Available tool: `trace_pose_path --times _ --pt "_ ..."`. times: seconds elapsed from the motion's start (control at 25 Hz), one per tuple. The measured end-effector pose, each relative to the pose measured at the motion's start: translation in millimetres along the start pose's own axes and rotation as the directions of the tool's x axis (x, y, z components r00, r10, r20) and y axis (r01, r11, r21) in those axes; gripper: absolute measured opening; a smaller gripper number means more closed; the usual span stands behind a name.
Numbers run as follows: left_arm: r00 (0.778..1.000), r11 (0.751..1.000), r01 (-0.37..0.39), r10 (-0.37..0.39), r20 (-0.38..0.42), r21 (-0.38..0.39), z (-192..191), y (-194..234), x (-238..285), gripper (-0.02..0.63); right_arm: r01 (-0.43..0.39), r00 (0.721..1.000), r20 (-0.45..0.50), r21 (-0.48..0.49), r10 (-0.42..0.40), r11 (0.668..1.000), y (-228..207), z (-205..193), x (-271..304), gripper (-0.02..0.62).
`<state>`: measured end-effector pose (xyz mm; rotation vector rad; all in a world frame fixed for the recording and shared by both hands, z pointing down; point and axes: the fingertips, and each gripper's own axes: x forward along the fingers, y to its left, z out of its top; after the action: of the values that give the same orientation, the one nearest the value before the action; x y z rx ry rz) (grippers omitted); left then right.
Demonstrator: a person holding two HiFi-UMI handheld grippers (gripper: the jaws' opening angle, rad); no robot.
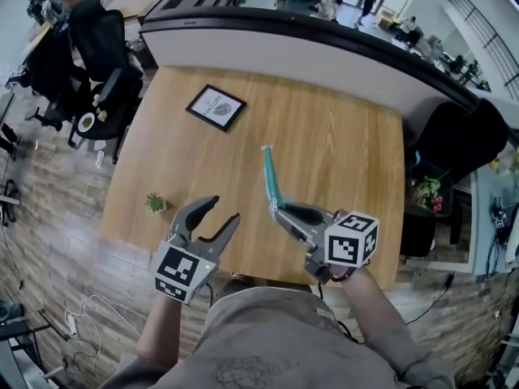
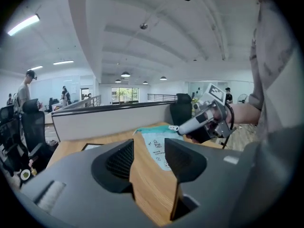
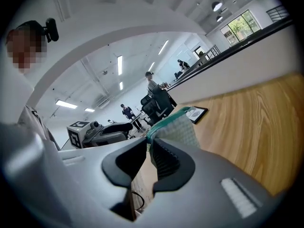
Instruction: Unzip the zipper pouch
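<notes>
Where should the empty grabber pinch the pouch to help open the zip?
Probably the free end of the teal zipper edge, coming in from the left. The right gripper pinches the pouch at the other end and holds it upright, thin and flat. So the open left gripper can likely close across the cloth there.

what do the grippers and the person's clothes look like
Both the left gripper and right gripper are grey, with curved jaws and ribbed black pads. Each carries a white cube with black square markers. The person wears a grey shirt.
</notes>
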<state>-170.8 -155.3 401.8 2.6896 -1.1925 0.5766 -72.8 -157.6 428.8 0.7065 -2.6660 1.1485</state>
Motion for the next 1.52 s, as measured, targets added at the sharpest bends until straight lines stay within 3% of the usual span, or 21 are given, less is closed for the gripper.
trace_pose_path --times 0.16,0.24,0.36,0.56,0.8,0.92,1.04,1.32,1.52 --pt "0.993 0.981 0.107 -0.114 0.034 0.161 22 -26 5 0.197 -0.009 1.0 -0.005 -0.018 0.009 1.0 7 6 -1 0.054" --pt "0.987 0.957 0.143 -0.157 0.037 0.253 27 -38 8 0.164 -0.019 1.0 -0.016 -0.028 0.018 0.999 11 7 0 0.055" --pt "0.982 0.914 0.171 -0.189 0.015 0.368 26 -52 14 0.164 -0.033 0.999 -0.039 -0.049 0.032 0.998 18 6 3 0.055" --pt "0.973 0.858 0.212 -0.229 -0.02 0.469 23 -63 19 0.164 -0.053 0.996 -0.076 -0.082 0.046 0.995 27 6 6 0.055" --pt "0.967 0.842 0.24 -0.253 -0.039 0.483 21 -66 17 0.156 -0.071 0.99 -0.131 -0.129 0.054 0.989 35 2 9 0.055" --pt "0.962 0.824 0.258 -0.269 -0.052 0.504 19 -71 15 0.081 -0.081 0.986 -0.156 -0.148 0.058 0.986 39 -2 10 0.055" --pt "0.958 0.82 0.271 -0.281 -0.057 0.505 18 -76 13 0.046 -0.084 0.984 -0.17 -0.162 0.056 0.983 41 -4 9 0.055" --pt "0.945 0.838 0.308 -0.325 -0.041 0.451 17 -81 9 0.021 -0.099 0.977 -0.206 -0.188 0.06 0.977 44 -9 7 0.054" --pt "0.948 0.876 0.294 -0.318 0.0 0.383 24 -75 6 0.005 -0.093 0.976 -0.213 -0.192 0.051 0.977 39 -9 1 0.055"
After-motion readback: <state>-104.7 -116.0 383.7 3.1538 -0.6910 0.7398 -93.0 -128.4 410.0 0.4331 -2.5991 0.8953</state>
